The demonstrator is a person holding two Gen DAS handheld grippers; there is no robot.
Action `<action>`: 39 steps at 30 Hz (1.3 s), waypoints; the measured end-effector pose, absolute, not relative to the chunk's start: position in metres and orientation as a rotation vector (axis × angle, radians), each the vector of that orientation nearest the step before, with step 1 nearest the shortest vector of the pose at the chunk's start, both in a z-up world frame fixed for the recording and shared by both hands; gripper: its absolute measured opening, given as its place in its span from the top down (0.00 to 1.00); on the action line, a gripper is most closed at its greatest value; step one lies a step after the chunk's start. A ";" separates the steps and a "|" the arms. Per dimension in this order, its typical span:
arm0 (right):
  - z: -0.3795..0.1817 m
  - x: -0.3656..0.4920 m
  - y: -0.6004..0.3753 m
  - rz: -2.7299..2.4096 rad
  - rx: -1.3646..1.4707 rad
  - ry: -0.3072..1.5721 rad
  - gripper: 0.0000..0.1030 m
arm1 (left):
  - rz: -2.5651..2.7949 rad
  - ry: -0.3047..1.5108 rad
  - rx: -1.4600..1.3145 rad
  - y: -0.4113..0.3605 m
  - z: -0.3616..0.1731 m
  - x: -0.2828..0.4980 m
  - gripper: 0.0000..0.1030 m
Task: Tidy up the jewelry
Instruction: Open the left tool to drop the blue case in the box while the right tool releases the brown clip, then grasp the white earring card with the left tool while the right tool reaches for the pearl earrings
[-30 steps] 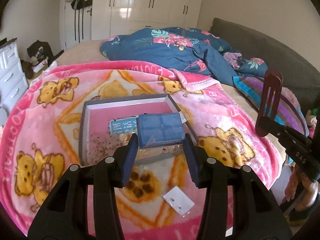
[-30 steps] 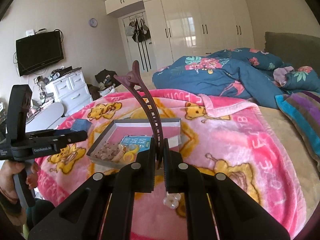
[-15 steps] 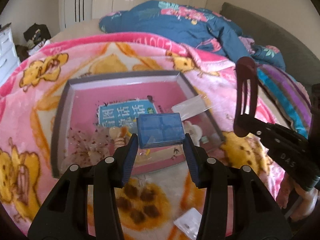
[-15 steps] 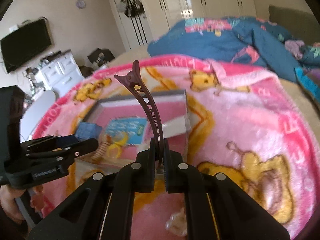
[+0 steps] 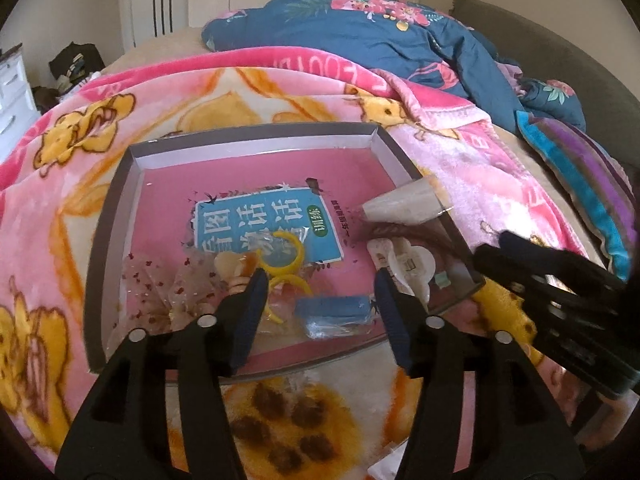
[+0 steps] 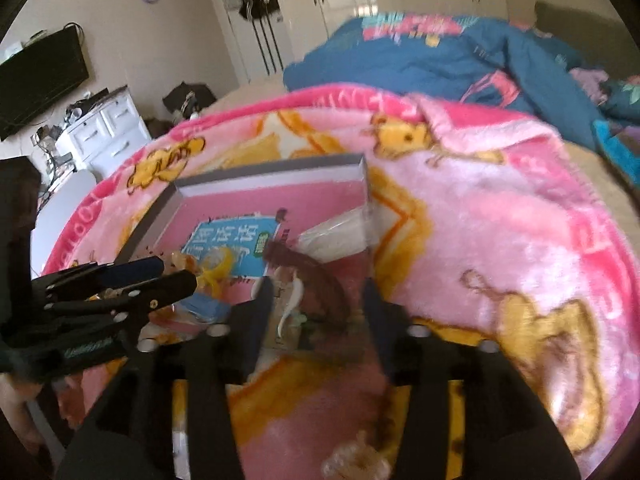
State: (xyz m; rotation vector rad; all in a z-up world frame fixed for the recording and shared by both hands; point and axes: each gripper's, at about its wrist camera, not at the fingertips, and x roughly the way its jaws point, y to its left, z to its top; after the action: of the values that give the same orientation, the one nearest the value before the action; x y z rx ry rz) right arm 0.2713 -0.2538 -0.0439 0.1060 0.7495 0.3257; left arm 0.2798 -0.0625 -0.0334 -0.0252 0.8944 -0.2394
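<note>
A grey shallow box [image 5: 256,135] with a pink floor lies on the pink blanket. In it lie a blue card [image 5: 264,224], yellow rings [image 5: 286,254], white clips [image 5: 412,264] and a small blue case [image 5: 334,308]. My left gripper [image 5: 318,300] is open just above the blue case, which rests in the box. My right gripper [image 6: 318,300] is open over the box's right corner. The dark red hair clip [image 6: 316,272] lies in the box between its fingers, also visible in the left wrist view [image 5: 404,234].
A clear bag [image 5: 404,204] leans on the box's right wall. A small clear packet [image 6: 356,460] lies on the blanket near the front edge. The blue duvet [image 5: 380,36] and a striped pillow [image 5: 580,184] lie beyond. White drawers [image 6: 104,136] stand at the left.
Both grippers dropped toward the box and opened. The blue case left my left gripper and now lies in the box. The dark red clip left my right gripper and lies in the box.
</note>
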 end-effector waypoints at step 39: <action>-0.029 0.134 -0.325 0.317 0.134 0.709 0.23 | -0.321 1.026 -0.178 -0.057 -0.059 0.133 0.12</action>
State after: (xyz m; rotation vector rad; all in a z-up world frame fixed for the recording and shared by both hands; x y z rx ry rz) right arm 0.1342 -0.3250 -0.0293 0.1345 0.7091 0.3169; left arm 0.1331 -0.0566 -0.0588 -0.1778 1.0264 -0.3209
